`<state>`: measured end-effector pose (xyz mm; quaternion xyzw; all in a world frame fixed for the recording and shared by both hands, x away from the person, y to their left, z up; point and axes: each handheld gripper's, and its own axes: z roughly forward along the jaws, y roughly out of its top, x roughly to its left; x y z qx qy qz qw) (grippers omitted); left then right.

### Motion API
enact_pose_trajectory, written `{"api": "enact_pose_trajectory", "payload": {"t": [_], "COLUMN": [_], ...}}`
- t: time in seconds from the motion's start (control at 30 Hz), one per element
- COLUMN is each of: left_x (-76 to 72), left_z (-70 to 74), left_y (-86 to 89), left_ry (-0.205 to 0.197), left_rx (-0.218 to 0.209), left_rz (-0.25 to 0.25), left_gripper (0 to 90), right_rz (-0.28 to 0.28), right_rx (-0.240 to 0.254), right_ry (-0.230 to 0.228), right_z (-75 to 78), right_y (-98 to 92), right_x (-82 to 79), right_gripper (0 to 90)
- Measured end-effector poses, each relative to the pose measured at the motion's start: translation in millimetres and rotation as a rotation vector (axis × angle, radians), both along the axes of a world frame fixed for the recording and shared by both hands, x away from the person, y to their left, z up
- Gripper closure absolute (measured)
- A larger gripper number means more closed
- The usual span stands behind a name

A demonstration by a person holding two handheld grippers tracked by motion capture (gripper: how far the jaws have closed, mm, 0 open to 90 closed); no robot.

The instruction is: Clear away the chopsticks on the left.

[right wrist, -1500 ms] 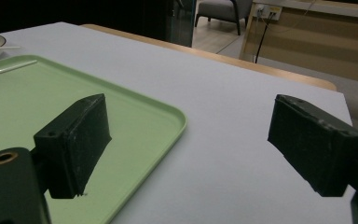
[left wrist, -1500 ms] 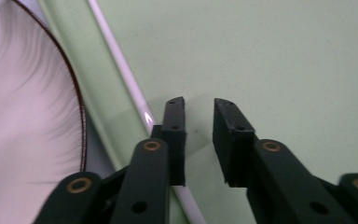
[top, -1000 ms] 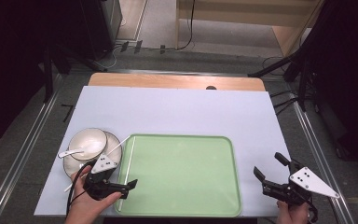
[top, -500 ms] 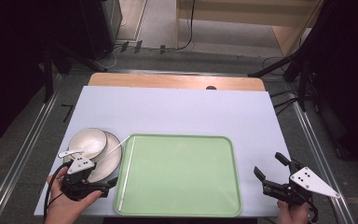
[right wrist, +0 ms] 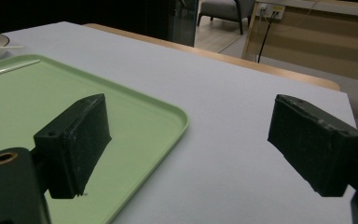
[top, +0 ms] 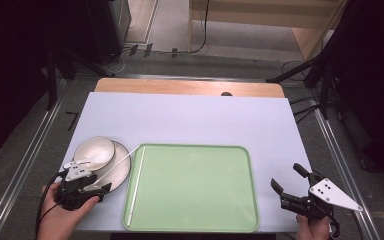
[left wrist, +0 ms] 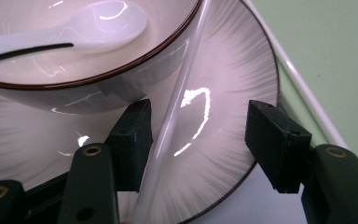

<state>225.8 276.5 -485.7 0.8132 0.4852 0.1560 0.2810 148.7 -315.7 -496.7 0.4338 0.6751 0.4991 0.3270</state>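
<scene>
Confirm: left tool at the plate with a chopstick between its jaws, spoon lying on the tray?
Not quite. The spoon lies in the bowl, not on the tray; the left gripper view shows it. The left tool is at the plate, its jaws either side of a chopstick.

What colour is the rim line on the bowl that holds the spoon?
Dark reddish-brown, a thin line around the white bowl; the left gripper view shows it best.
</scene>
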Motion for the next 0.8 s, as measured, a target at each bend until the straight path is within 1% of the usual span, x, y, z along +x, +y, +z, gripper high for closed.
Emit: {"api": "enact_pose_trajectory", "payload": {"t": [0.07,0.1,0.17,0.2,0.23,0.27,0.3,0.33,0.37,0.4,0.43,0.5,0.57,0.6,0.67,0.8], "left_x": [2.4,3.6,5.4,5.9,6.9,7.5,7.4,6.2,5.3,4.3,3.0,0.2,-3.1,-5.0,-7.8,-11.3], "left_z": [-4.0,-5.5,-7.9,-8.5,-8.8,-9.1,-9.1,-8.5,-7.2,-5.0,-2.1,4.9,11.2,13.7,17.0,17.0], "left_y": [-1.3,-1.6,-2.1,-2.1,-1.3,-0.8,-0.4,-1.1,-1.8,-2.3,-2.9,-5.1,-9.7,-13.6,-22.4,-42.3], "left_ry": [-0.002,0.004,0.008,0.008,0.021,0.034,0.035,0.024,0.025,0.021,0.009,-0.011,-0.024,-0.025,-0.021,-0.008], "left_rx": [0.026,0.037,0.042,0.040,0.025,0.016,0.018,0.032,0.036,0.030,0.021,0.001,-0.031,-0.044,-0.054,-0.081], "left_rz": [0.001,0.000,-0.007,-0.015,-0.036,-0.046,-0.063,-0.070,-0.074,-0.086,-0.089,-0.081,-0.086,-0.087,-0.105,-0.143], "left_gripper": [45.6,47.0,54.2,58.0,65.8,71.0,76.3,82.5,84.6,84.9,85.1,85.2,85.3,85.3,85.3,85.3], "right_rz": [0.002,0.003,0.004,0.004,0.004,0.004,0.004,0.004,0.004,0.003,0.003,0.003,0.003,0.003,0.003,0.003], "right_rx": [-0.002,-0.003,-0.004,-0.002,-0.002,-0.002,-0.001,0.000,0.000,0.002,0.003,0.004,0.004,0.004,0.004,0.004], "right_ry": [0.002,0.000,0.001,0.003,0.004,0.004,0.004,0.005,0.006,0.007,0.007,0.005,0.005,0.005,0.005,0.006], "right_z": [-0.1,-0.2,-0.2,-0.3,-0.3,-0.4,-0.5,-0.4,-0.4,-0.4,-0.4,-0.4,-0.3,-0.3,-0.2,-0.2], "right_y": [0.4,0.5,0.6,0.7,0.7,0.7,0.6,0.5,0.3,0.1,-0.1,-0.4,-0.4,-0.4,-0.1,0.3], "right_x": [0.3,0.5,0.5,0.4,0.4,0.5,0.5,0.5,0.5,0.4,0.3,0.4,0.4,0.3,0.2,0.3], "right_gripper": [12.9,12.9,12.9,12.9,12.9,12.9,12.9,12.9,13.0,12.9,12.9,12.9,12.9,12.9,12.9,12.9]}}
